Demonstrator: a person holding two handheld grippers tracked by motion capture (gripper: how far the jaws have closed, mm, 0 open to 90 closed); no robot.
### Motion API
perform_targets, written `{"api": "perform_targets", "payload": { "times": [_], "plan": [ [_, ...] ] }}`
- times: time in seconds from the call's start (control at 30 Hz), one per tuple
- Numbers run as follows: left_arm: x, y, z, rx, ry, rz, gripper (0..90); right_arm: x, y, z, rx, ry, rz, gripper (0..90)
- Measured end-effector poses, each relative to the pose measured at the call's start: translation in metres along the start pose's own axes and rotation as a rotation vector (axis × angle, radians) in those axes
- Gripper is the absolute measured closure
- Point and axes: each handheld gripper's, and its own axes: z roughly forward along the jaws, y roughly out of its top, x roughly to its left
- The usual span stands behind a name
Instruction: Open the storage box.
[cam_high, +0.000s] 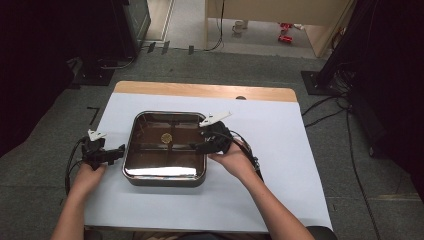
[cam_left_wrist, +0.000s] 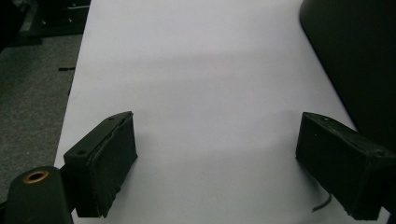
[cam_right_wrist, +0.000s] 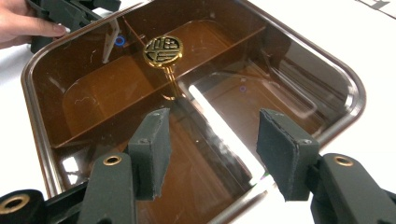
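Observation:
A square brown box (cam_high: 150, 131) with a clear glossy lid, inner dividers and a gold round emblem (cam_high: 166, 137) lies on the white table cover. My right gripper (cam_high: 199, 140) is open at the box's right edge. In the right gripper view its jaws (cam_right_wrist: 212, 144) hover spread over the lid, near a corner, with the emblem (cam_right_wrist: 162, 50) beyond them. My left gripper (cam_high: 119, 151) rests open just left of the box. In the left gripper view it (cam_left_wrist: 219, 163) has only white cover between its pads, and the box's dark side (cam_left_wrist: 355, 56) is at the right.
A white sheet (cam_high: 270, 150) covers the table, with a wooden strip (cam_high: 200, 90) bare at the far edge. Cables (cam_high: 325, 107) and dark equipment stands (cam_high: 345, 55) sit on the grey carpet around it. The other hand (cam_right_wrist: 18, 23) holds its gripper at the box's far rim.

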Motion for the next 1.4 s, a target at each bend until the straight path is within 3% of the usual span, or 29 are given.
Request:
{"api": "perform_targets", "payload": {
  "times": [0.37,0.87,1.07,1.4],
  "plan": [
    [0.0,0.0,0.0,0.0,0.0,0.0,12.1,0.011,0.011,0.037,0.001,0.031,-0.018,47.1],
    [0.0,0.0,0.0,0.001,0.0,0.002,12.1,0.028,0.028,0.074,0.018,0.051,-0.046,50.5],
    [0.0,0.0,0.0,0.001,0.0,0.002,12.1,0.032,0.032,0.083,0.03,0.048,-0.063,55.0],
    [0.0,0.0,0.0,0.001,0.0,0.002,12.2,0.034,0.038,0.082,0.055,0.014,-0.08,58.8]
  ]
}}
